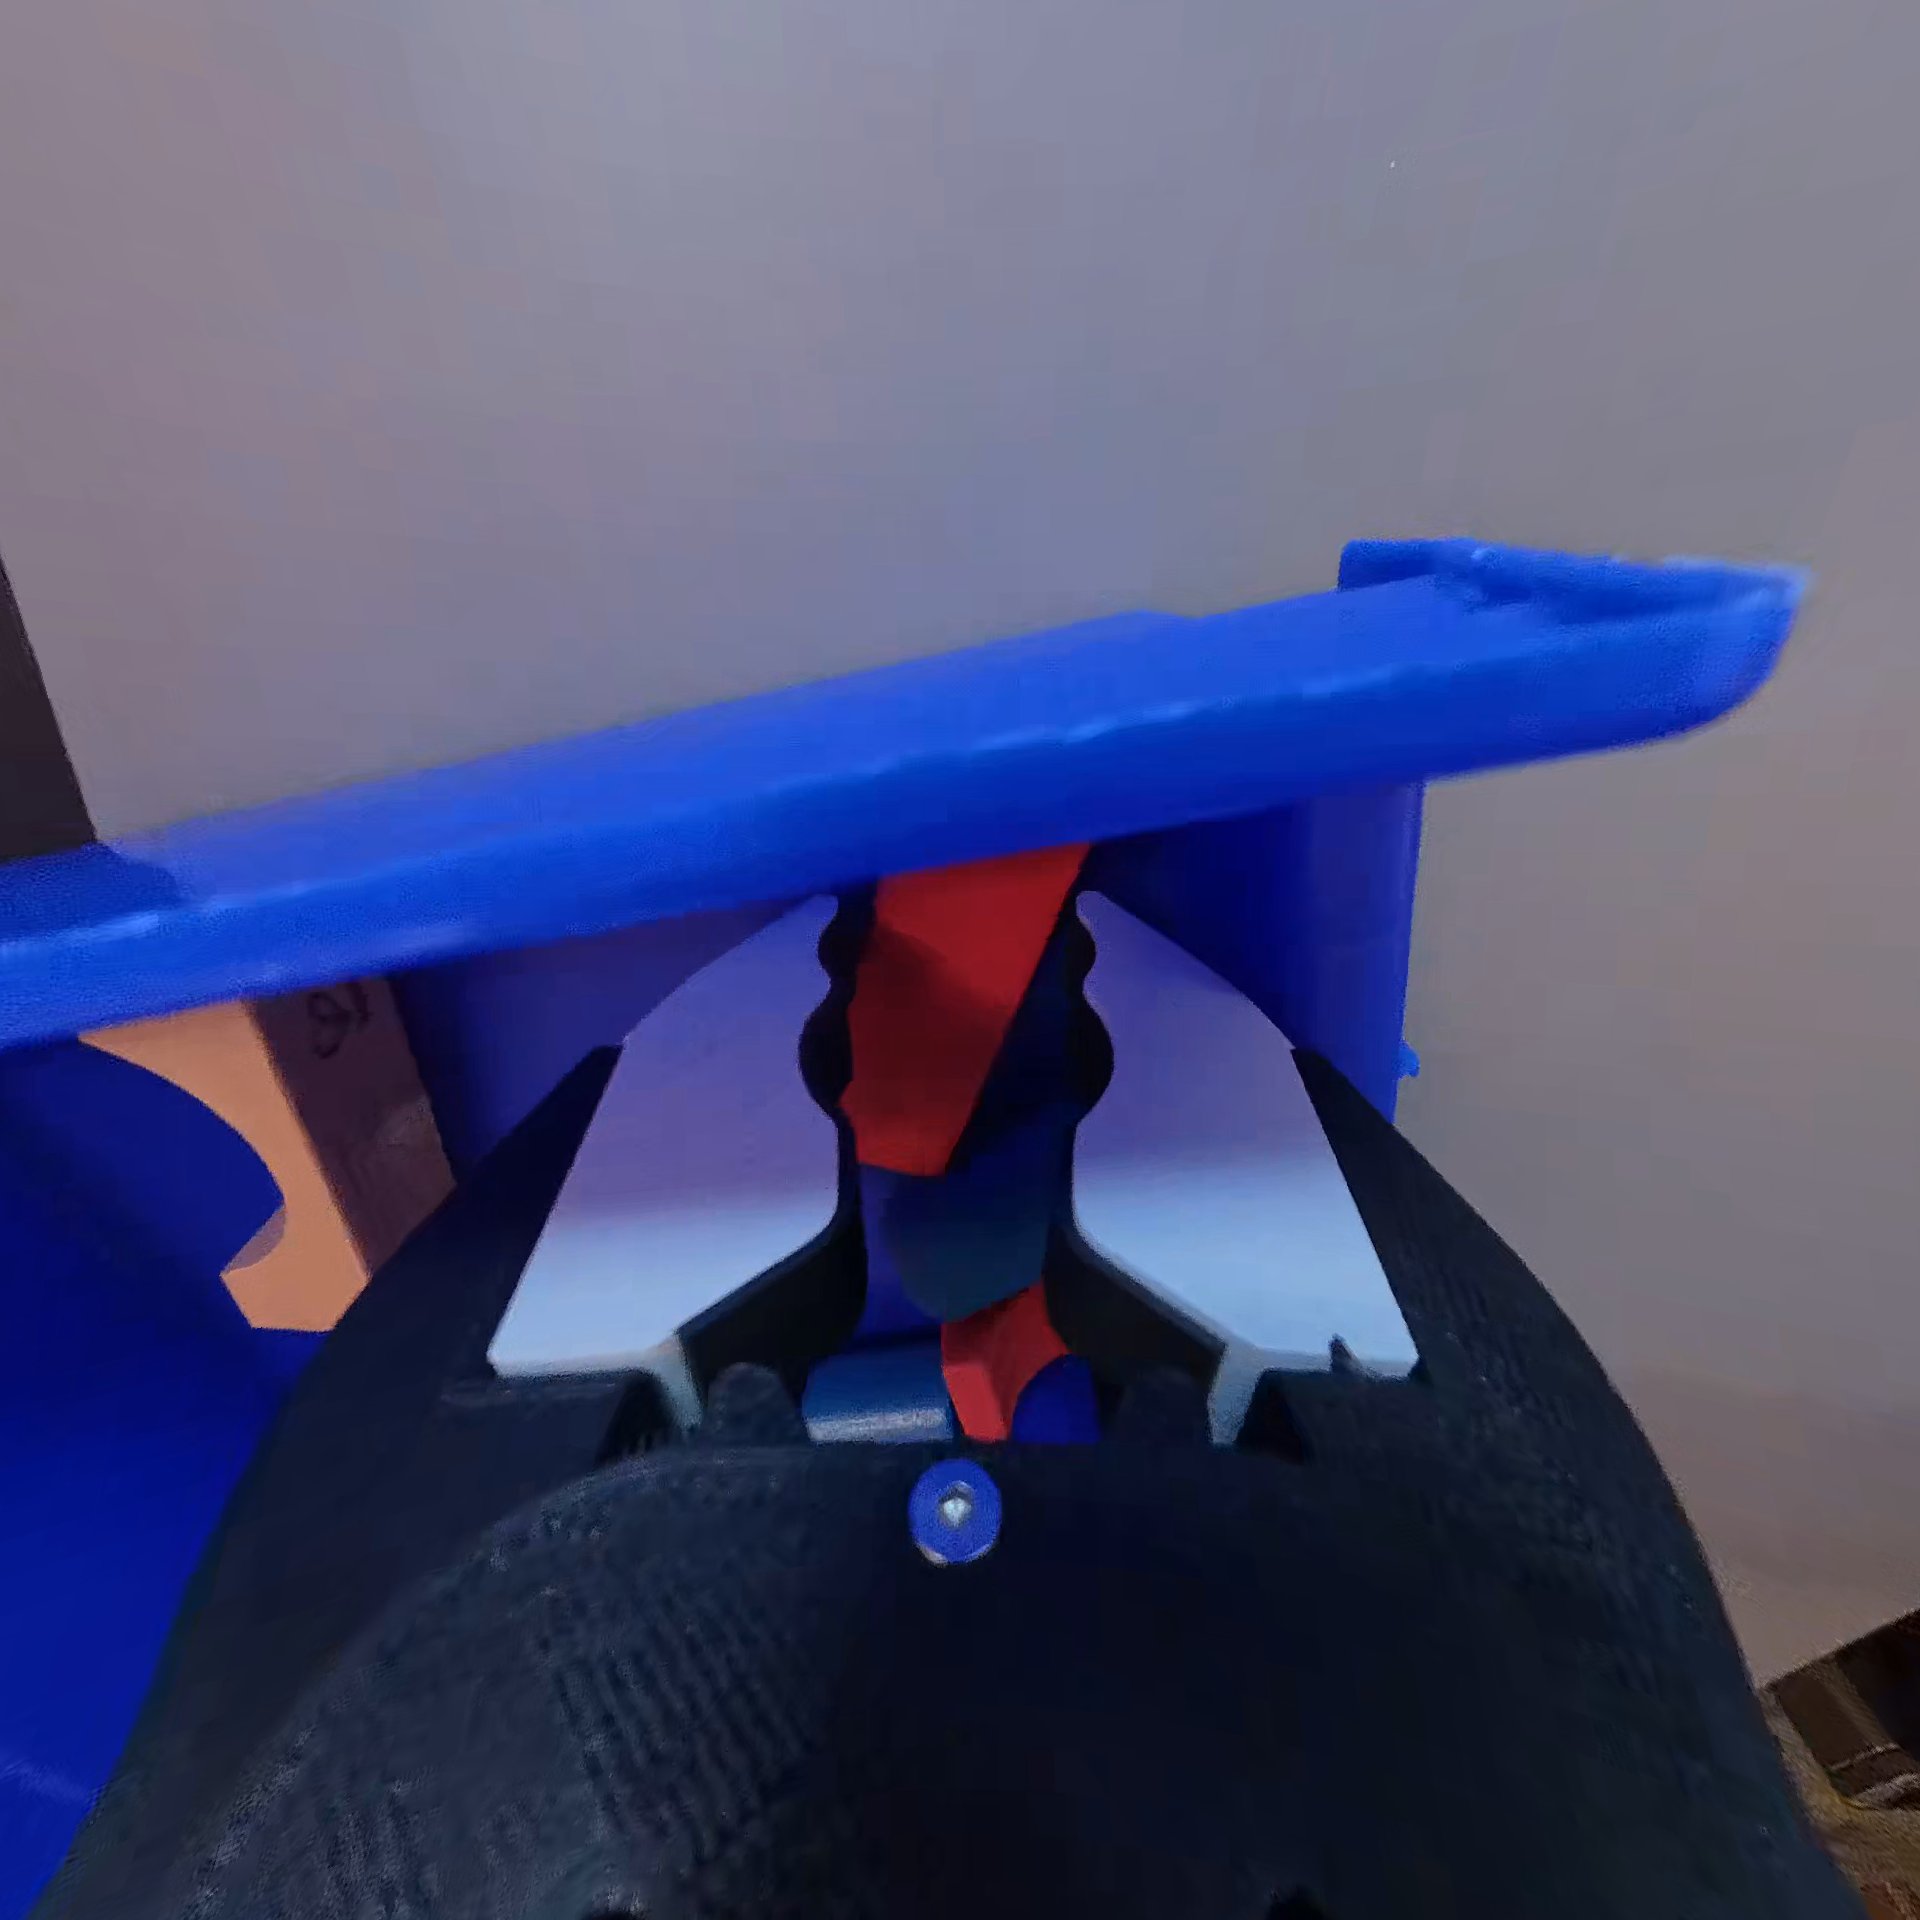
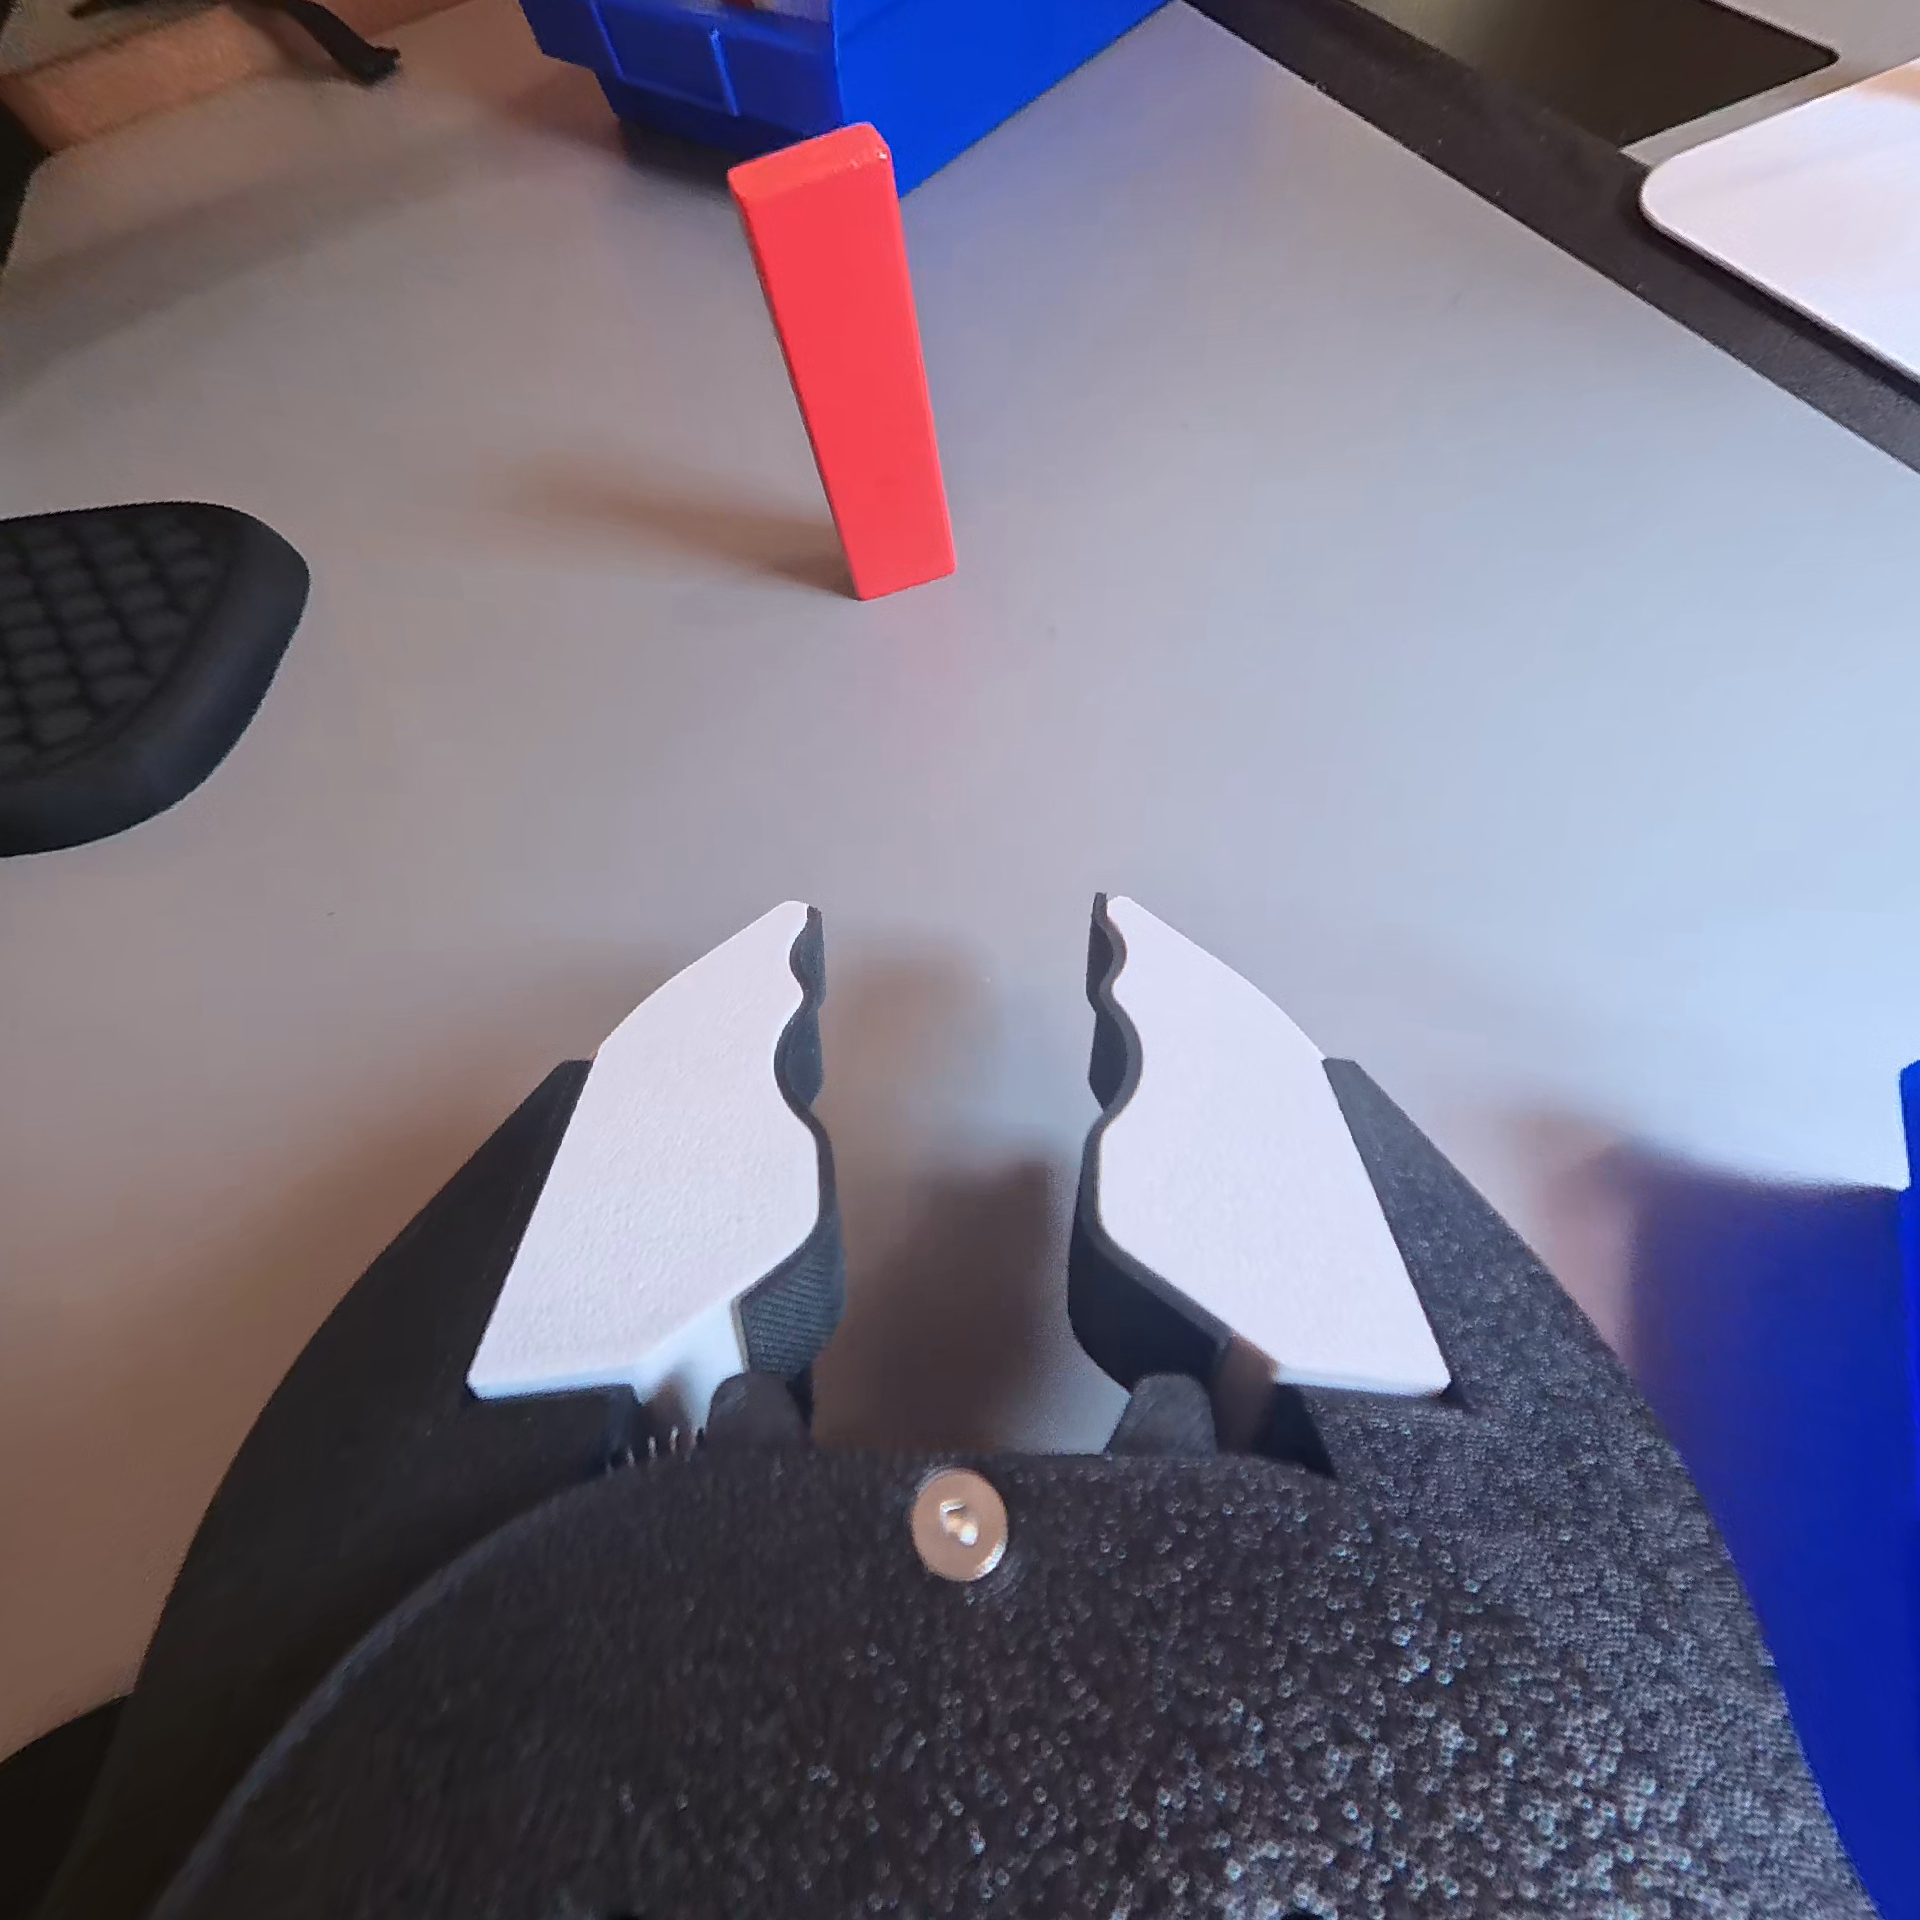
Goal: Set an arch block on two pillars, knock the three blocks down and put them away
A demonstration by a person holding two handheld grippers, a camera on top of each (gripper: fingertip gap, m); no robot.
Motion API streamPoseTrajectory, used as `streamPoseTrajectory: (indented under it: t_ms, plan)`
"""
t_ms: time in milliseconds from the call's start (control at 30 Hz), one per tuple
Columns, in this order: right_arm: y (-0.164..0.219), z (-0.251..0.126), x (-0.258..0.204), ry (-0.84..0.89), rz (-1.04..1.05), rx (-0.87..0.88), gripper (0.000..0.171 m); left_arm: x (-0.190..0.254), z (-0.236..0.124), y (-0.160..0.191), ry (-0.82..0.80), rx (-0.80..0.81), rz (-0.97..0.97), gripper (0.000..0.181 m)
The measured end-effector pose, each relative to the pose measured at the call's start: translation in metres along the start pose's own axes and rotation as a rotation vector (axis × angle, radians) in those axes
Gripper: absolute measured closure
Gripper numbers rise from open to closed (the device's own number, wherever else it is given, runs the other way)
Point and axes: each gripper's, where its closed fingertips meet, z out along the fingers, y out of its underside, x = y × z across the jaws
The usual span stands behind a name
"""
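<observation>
In the left wrist view my left gripper (image 1: 956, 914) reaches into a blue bin (image 1: 727, 790), just under its rim. Its fingers are closed on a red block (image 1: 935, 1029) that sits tilted between the pads. A dark blue piece (image 1: 966, 1236) lies lower between the fingers; its shape is unclear. In the right wrist view a red pillar block (image 2: 847, 364) stands upright on the grey table (image 2: 1351, 675). My right gripper (image 2: 956, 914) hovers open and empty some way in front of it.
A blue bin (image 2: 883, 73) stands just behind the red pillar. A black mesh object (image 2: 114, 665) lies at the left. A white pad (image 2: 1818, 208) and a dark strip (image 2: 1558, 156) are at the far right. A blurred blue shape (image 2: 1849, 1507) is at the right edge. Left tips to right tips: about 40 cm.
</observation>
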Motion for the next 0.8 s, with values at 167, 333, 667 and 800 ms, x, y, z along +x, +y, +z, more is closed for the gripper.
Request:
streamPoseTrajectory:
  t_ms: [167,333,667,800]
  plan:
    - [-0.011,-0.005,-0.004,0.004,-0.026,0.035,0.122,-0.003,-0.013,0.009,-0.133,0.05,0.002,0.145]
    - [-0.023,-0.01,-0.009,0.015,-0.06,0.075,0.122,0.013,-0.082,-0.006,-0.231,0.402,-0.054,0.146]
    - [-0.092,-0.01,-0.093,-0.063,-0.246,0.305,0.119,0.188,-0.155,-0.157,-0.088,1.325,0.079,0.145]
    - [-0.1,-0.003,-0.137,-0.151,-0.32,0.318,0.118,0.244,-0.116,-0.205,0.101,1.314,0.108,0.146]
